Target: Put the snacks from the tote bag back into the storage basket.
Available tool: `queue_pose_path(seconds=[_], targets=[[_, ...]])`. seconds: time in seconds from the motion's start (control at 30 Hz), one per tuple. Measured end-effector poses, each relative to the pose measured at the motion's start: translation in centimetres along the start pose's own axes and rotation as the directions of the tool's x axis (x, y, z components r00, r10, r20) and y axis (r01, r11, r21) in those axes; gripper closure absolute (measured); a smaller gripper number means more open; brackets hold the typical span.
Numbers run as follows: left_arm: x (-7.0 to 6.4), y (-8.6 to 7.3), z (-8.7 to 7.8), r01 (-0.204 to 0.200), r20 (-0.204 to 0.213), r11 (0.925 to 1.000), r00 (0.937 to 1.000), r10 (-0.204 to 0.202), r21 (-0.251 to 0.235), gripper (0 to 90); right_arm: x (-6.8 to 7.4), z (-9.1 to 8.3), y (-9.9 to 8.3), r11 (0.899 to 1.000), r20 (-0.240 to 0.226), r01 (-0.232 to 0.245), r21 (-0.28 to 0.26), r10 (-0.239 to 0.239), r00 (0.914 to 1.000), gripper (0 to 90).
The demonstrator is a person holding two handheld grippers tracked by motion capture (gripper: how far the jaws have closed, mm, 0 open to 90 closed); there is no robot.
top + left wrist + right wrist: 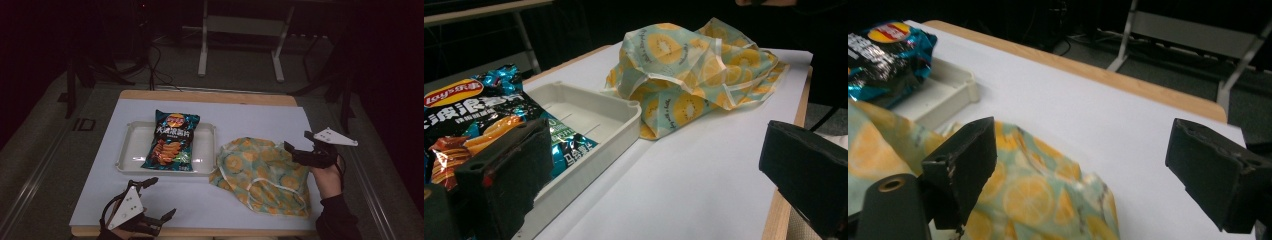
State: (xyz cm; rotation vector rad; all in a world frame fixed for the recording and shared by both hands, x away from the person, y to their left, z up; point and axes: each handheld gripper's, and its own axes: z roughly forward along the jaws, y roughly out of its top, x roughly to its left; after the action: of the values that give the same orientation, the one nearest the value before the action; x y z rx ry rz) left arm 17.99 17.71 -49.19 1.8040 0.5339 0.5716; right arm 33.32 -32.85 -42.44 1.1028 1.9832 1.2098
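A blue bag of crisps (172, 139) (471, 125) (885, 55) lies in a white tray (129, 150) (589, 117) (945, 97) on the white table sheet. Right of the tray lies a crumpled cloth bag with a yellow fruit print (260, 172) (691, 72) (1013, 195). My left gripper (159, 197) (651, 185) is open near the front left edge, holding nothing. My right gripper (299, 140) (1088, 165) is open over the cloth bag's right edge, its left jaw above the fabric.
The wooden table edge (210, 96) runs along the far side. Beyond it stand metal frame legs (202, 50) and cables on the dark floor. Bare white sheet (240, 117) lies behind the cloth bag and in front of the tray.
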Motion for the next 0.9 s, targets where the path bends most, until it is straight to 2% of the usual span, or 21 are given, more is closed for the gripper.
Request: queue_pose_path(seconds=[0.13, 0.4, 0.43, 0.5, 0.53, 0.57, 0.73, 0.87, 0.9], targets=[[0.0, 0.0, 0.1, 0.000, 0.002, 1.0000, 1.0000, 0.000, 0.004, 1.5, -0.3, -0.5, -1.6, 1.000, 0.038, -0.011, 0.007, 0.011, 0.9992, 12.9], [0.0, 0.0, 0.1, 0.001, 0.001, 1.0000, 1.0000, -0.001, 0.003, 1.5, -0.3, -1.2, -3.0, 1.000, 0.101, -0.023, 0.005, 0.022, 0.9946, 13.5], [0.1, 0.0, 0.1, 0.000, 0.002, 1.0000, 1.0000, 0.000, 0.004, 1.5, -0.3, -1.4, -3.5, 0.999, 0.144, -0.033, 0.002, 0.032, 0.9891, 13.7], [0.0, 0.0, 0.1, -0.002, 0.003, 1.0000, 1.0000, 0.002, 0.005, 1.5, -0.3, -1.6, -3.9, 0.999, 0.172, -0.039, -0.007, 0.040, 0.9843, 13.7], [0.0, 0.0, 0.1, -0.002, 0.003, 1.0000, 1.0000, 0.002, 0.005, 1.5, -0.3, -1.6, -3.9, 0.999, 0.172, -0.039, -0.007, 0.040, 0.9843, 13.7], [0.0, -0.1, 0.1, -0.003, 0.003, 1.0000, 1.0000, 0.003, 0.005, 1.5, -0.4, -1.9, -4.5, 0.998, 0.199, -0.052, -0.020, 0.055, 0.9785, 13.6], [0.1, -0.1, 0.2, 0.000, 0.009, 1.0000, 1.0000, 0.000, 0.008, 1.5, -0.6, -2.6, -5.6, 0.995, 0.208, -0.081, -0.058, 0.092, 0.9738, 13.6], [0.1, -0.1, 0.3, -0.002, 0.011, 0.9999, 0.9999, 0.002, 0.011, 1.5, -0.7, -2.9, -6.0, 0.994, 0.225, -0.077, -0.076, 0.093, 0.9699, 13.6], [0.1, -0.1, 0.3, -0.001, 0.013, 0.9999, 0.9999, 0.001, 0.012, 1.5, -0.7, -3.1, -6.2, 0.992, 0.242, -0.075, -0.099, 0.097, 0.9655, 13.6]])
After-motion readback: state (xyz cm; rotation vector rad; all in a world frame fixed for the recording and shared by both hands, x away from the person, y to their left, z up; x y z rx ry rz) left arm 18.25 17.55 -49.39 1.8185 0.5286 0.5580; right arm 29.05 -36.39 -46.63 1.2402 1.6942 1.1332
